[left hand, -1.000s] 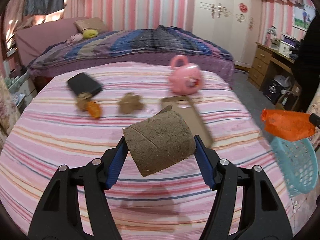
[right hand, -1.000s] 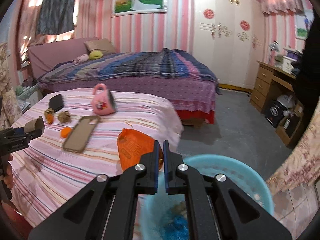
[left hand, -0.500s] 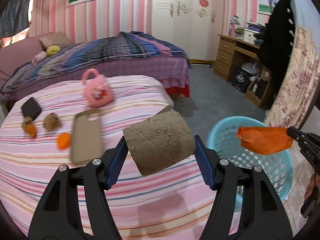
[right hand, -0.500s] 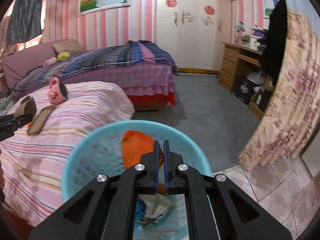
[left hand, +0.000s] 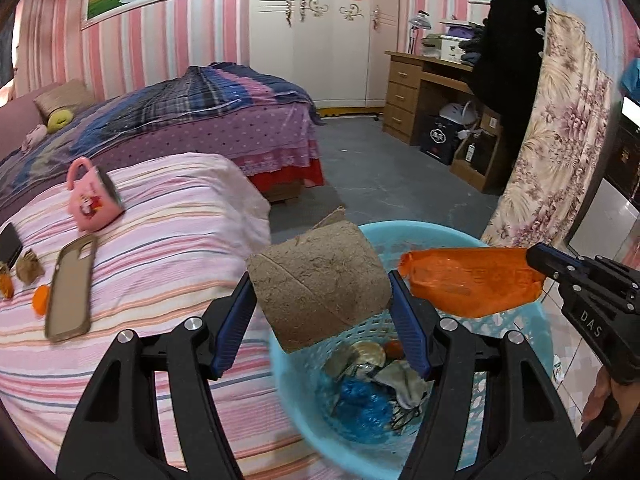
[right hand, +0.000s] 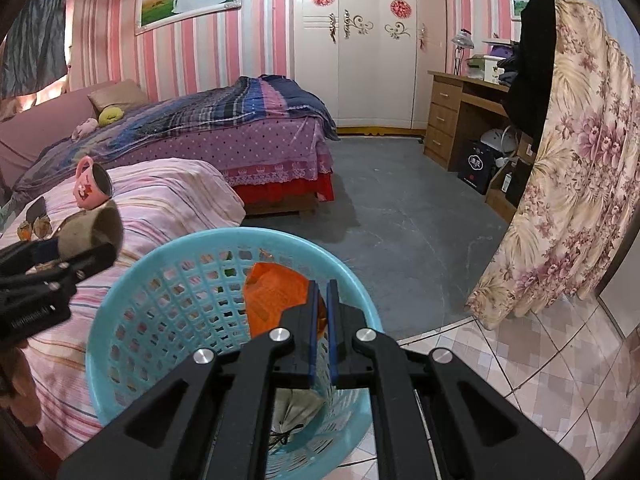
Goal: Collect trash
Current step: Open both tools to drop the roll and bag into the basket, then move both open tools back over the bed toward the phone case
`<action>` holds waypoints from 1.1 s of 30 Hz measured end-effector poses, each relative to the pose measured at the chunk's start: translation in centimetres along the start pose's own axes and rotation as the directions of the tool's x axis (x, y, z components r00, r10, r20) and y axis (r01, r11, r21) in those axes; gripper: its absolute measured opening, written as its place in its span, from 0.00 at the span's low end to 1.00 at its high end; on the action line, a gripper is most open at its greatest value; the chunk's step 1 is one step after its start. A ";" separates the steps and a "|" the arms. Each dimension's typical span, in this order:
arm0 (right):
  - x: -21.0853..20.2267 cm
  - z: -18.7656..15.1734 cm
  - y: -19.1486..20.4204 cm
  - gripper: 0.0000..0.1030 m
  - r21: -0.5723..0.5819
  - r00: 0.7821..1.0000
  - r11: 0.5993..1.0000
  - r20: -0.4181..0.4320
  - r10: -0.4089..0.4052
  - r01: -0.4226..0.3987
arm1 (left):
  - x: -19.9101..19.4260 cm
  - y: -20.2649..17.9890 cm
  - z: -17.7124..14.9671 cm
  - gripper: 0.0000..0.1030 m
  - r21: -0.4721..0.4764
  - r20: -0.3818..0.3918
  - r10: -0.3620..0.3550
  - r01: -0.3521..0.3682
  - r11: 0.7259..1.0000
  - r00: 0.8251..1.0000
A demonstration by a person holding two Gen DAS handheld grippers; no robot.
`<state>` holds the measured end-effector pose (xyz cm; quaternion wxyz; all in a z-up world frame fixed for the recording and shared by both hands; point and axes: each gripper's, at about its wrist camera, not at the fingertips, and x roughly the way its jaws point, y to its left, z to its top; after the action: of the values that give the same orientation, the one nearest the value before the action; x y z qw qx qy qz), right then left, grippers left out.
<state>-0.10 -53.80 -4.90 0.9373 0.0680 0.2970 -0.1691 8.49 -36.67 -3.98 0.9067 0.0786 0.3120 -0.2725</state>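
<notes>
My left gripper [left hand: 320, 300] is shut on a brown cardboard roll [left hand: 320, 284], held just over the left rim of the light-blue basket [left hand: 516, 328]. From the right, my right gripper [left hand: 538, 260] is shut on an orange plastic bag [left hand: 472, 284] that hangs over the basket's mouth. In the right wrist view the right gripper [right hand: 322, 292] pinches the orange bag [right hand: 276, 296] above the blue basket [right hand: 160, 280], and the left gripper [right hand: 100, 256] with its cardboard roll [right hand: 90, 230] comes in from the left. Trash lies in the basket's bottom.
On the pink striped bed [left hand: 160, 240] lie a pink mug [left hand: 92, 196], a phone case [left hand: 70, 288], a black phone [left hand: 8, 244], brown paper scraps [left hand: 29, 268] and orange bits [left hand: 39, 298]. A floral curtain [left hand: 560, 152] hangs right of the basket; grey floor lies beyond.
Both grippers swung right from the bed to the basket. The roll now hangs at the basket's rim and the orange bag over its mouth. Neither grip has changed.
</notes>
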 end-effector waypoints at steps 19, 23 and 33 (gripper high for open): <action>1.6 -0.3 1.4 0.66 -0.008 0.998 0.999 -0.038 -0.042 0.042 | -2.7 7.9 0.2 0.93 -0.123 0.048 0.122 -0.116 0.986 0.991; 1.5 0.2 2.6 0.69 0.003 0.998 0.999 -0.025 -0.052 0.052 | -3.8 10.9 -0.5 0.93 -0.157 0.047 0.168 -0.159 0.975 0.985; 1.9 1.8 7.2 0.88 -0.014 0.999 0.999 0.010 -0.039 0.040 | -7.6 17.3 -1.8 0.94 -0.197 0.058 0.275 -0.259 0.946 0.960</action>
<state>4.90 -47.97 -4.37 0.9356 0.0546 0.2952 -0.1858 11.99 -18.19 -1.28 0.9510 0.0227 0.2842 -0.1198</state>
